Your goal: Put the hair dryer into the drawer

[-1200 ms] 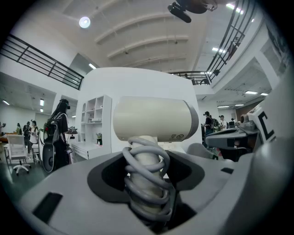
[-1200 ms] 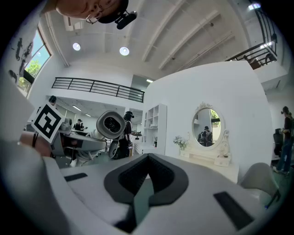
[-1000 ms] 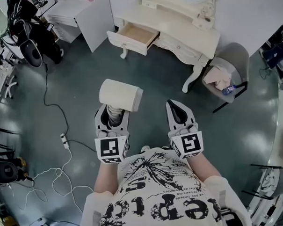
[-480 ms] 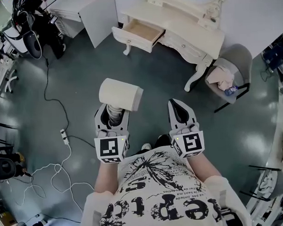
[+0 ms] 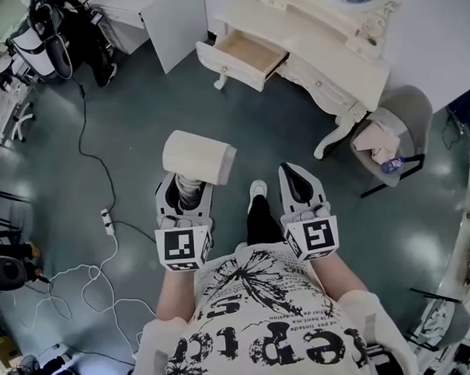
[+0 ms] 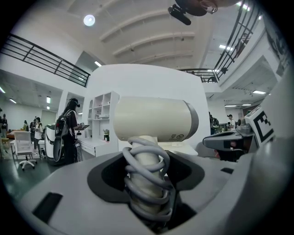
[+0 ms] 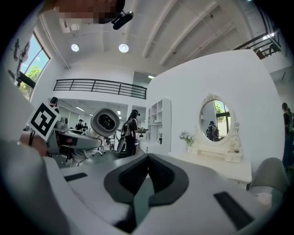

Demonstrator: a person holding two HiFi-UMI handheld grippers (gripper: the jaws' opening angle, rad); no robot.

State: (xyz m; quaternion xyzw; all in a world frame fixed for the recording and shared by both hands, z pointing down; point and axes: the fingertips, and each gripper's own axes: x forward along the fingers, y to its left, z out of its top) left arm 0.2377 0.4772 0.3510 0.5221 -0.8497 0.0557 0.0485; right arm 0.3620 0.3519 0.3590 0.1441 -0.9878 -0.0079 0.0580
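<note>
A cream hair dryer stands upright in my left gripper, which is shut on its handle; the grey cord is wound round that handle. The dryer's barrel lies crosswise above the jaws. My right gripper is shut with nothing in it, level with the left one. The dryer shows from its end in the right gripper view. Ahead, the cream dressing table has its left drawer pulled open and bare inside.
A grey chair with cloth and a bottle on it stands right of the table. A white cabinet is left of the drawer. A power strip and cables lie on the floor at left. People stand by shelves.
The view has moved closer to the dressing table, which has shifted right in the frame. A leg and shoe now show between the grippers. Both grippers keep their hold and spacing.
</note>
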